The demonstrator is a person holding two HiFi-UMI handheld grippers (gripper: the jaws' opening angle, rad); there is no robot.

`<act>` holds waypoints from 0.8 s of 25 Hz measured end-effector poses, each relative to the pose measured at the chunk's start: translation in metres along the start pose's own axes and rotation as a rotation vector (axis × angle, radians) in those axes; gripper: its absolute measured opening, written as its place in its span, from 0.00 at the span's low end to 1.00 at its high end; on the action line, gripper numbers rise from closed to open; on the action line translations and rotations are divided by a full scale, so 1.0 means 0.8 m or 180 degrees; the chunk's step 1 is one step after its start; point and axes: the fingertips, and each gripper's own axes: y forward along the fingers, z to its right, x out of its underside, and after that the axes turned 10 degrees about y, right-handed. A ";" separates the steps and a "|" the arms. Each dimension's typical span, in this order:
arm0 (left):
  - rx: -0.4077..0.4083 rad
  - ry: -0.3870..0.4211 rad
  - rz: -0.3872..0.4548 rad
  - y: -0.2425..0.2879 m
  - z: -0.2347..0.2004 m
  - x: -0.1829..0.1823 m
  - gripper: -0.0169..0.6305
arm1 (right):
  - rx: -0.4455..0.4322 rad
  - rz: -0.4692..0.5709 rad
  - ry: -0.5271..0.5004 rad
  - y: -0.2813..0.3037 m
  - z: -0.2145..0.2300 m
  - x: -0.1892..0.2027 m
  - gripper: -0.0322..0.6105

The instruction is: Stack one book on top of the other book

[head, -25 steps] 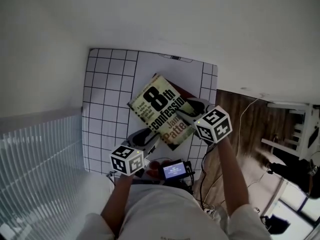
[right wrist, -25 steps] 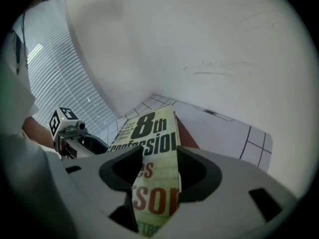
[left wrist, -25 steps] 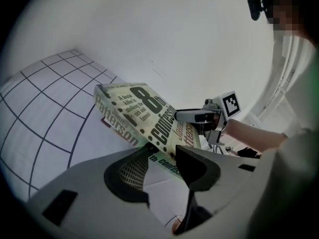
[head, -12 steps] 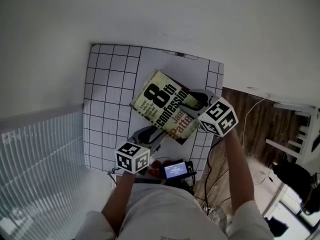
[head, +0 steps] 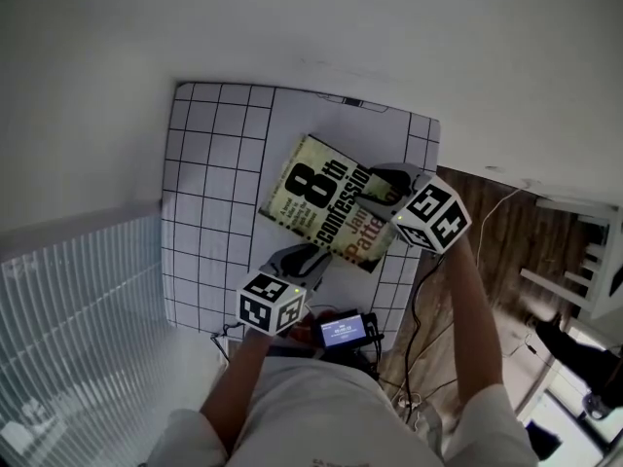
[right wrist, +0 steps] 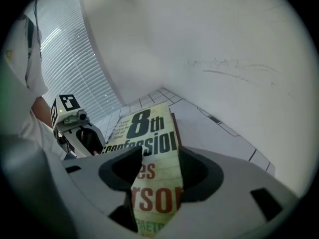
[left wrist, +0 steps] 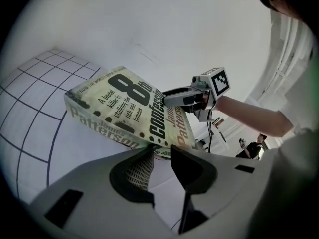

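A cream paperback titled "8th confession" (head: pixel 326 210) lies tilted over the gridded white mat (head: pixel 209 193). My right gripper (head: pixel 382 185) is shut on its right end, and the right gripper view shows the cover (right wrist: pixel 149 133) running between the jaws (right wrist: pixel 158 156). A red second book (right wrist: pixel 176 126) shows as a thin edge beneath it. My left gripper (head: pixel 313 258) sits at the paperback's near edge. Its jaws have just been closing, and in the left gripper view (left wrist: pixel 162 151) nothing lies between the pads. The book's corner (left wrist: pixel 164 143) is just past the tips.
A small device with a lit screen (head: pixel 341 331) and cables sit at the mat's near edge by my body. Wooden floor (head: pixel 506 232) drops off on the right. A white wall runs behind the mat, with blinds (head: pixel 68 309) on the left.
The paperback has shifted a little right and settled lower over the red book. The left gripper's jaws have narrowed and no longer clasp the book's near edge. The right gripper keeps its hold.
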 end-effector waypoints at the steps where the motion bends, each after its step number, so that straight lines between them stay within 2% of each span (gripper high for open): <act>1: 0.0010 -0.0015 0.0019 0.000 0.000 -0.002 0.21 | 0.0013 0.0015 0.0007 0.000 0.002 0.000 0.41; 15: 0.0039 0.0016 0.0024 0.008 -0.001 -0.012 0.18 | 0.0383 0.0241 -0.0156 -0.002 0.022 -0.004 0.47; 18: 0.0073 0.0031 0.0044 0.010 0.002 -0.015 0.17 | 0.0540 0.0319 -0.0323 -0.005 0.025 -0.007 0.48; 20: 0.0105 0.0065 0.0059 0.014 0.004 -0.018 0.13 | 0.0694 0.0297 -0.0454 -0.008 0.025 -0.013 0.48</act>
